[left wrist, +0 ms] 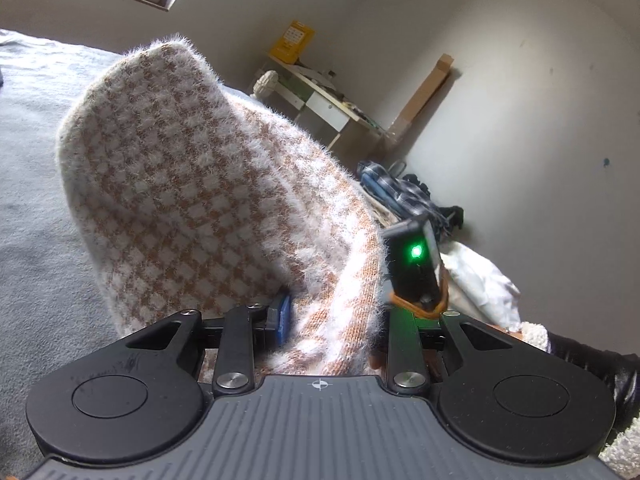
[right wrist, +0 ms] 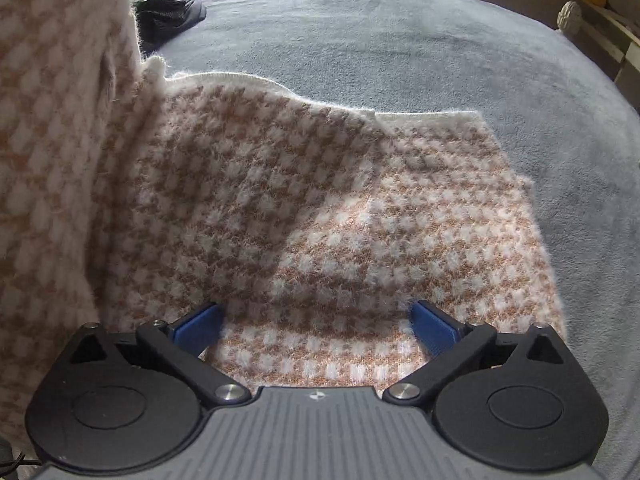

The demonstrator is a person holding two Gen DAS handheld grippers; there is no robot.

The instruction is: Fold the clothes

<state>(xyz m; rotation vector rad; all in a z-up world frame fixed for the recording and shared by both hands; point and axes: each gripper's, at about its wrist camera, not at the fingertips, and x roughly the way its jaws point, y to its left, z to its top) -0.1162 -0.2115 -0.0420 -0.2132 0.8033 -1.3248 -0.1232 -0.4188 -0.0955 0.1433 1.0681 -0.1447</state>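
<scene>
A: Where's the sweater (right wrist: 320,208) now?

B: Most of it lies flat on the grey blanket (right wrist: 400,40) that covers the bed. One part is lifted. The left gripper (left wrist: 316,320) has narrowed its jaws onto a fold of the knit, and that piece stands up in front of its camera like a flap.

A: And the other tool?

B: The right gripper (right wrist: 316,320) hangs over the flat part, pointing down, jaws spread wide with nothing pinched between its fingers (right wrist: 434,326).

A: What could spoil the fold?

B: The knit is fuzzy and thick, so I'd guess the left hold could slip if the flap is pulled hard. I can only see one pad there; the other is hidden by the fabric, so how deep the bite goes I can't tell.

A: Anything else?

B: If the right one closes here, it may bunch up the layers under it and leave a crease. And dragging the raised part could shift the whole sweater on the blanket.
</scene>
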